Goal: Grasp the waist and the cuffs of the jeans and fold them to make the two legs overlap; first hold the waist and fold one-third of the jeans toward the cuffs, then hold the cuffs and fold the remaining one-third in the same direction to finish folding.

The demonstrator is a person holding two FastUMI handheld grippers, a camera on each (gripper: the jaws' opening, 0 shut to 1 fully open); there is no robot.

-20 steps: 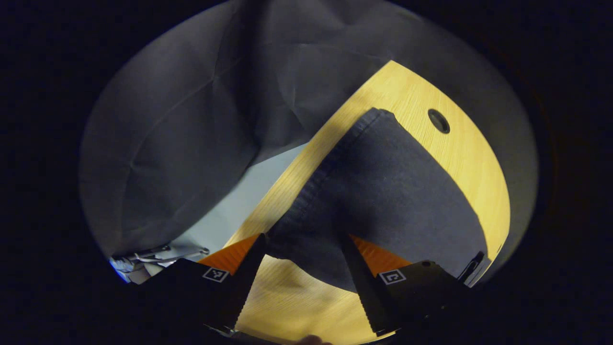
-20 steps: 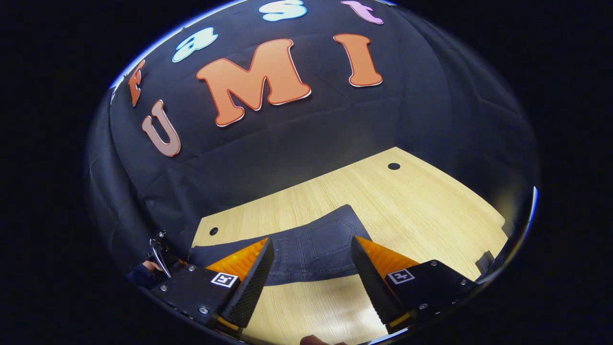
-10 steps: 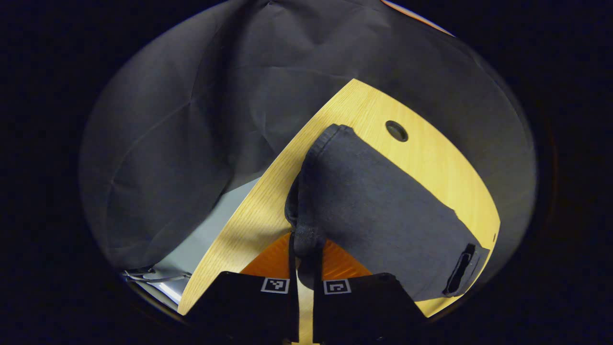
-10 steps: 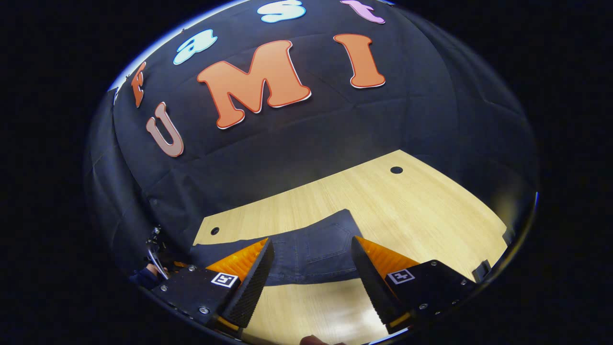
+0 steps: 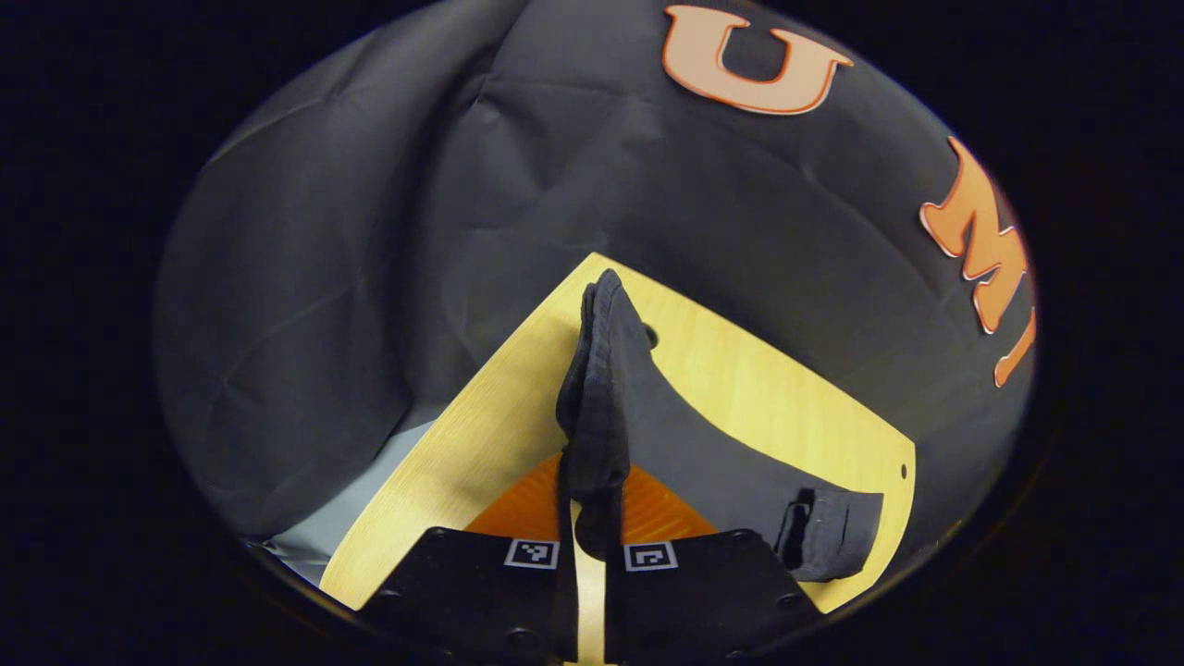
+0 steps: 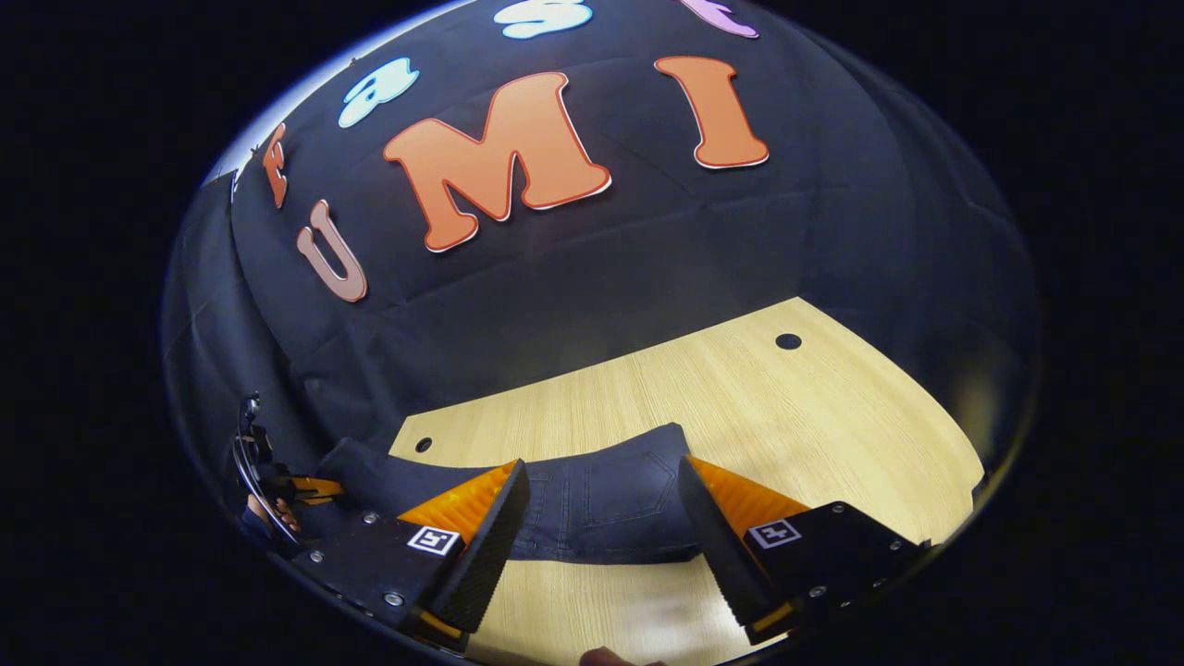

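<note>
Black cloth walls around a pale wooden counter (image 6: pixel 740 407) with small round holes near its edges; dark jeans (image 6: pixel 601 490) spread on the counter in the right gripper view, back pocket facing up. Left claw (image 5: pixel 592 518) closed on the cuff end (image 5: pixel 597 435) of the jeans, both fingers pressing a bunched ridge of denim raised off the counter; waist end (image 5: pixel 828 532) lying flat at the far end of the same garment. Right claw (image 6: pixel 601 518) spread wide above the waist region, fingers either side of the pocket area, not yet gripping; touching the cloth or hovering just above it cannot be told. Left claw and holding hand also visible at the far left of the right gripper view. Progress judged as early: cuff grasp made; waist grasp pending; legs not yet shown overlapped; neither one-third fold begun; whole folding sequence remaining.
</note>
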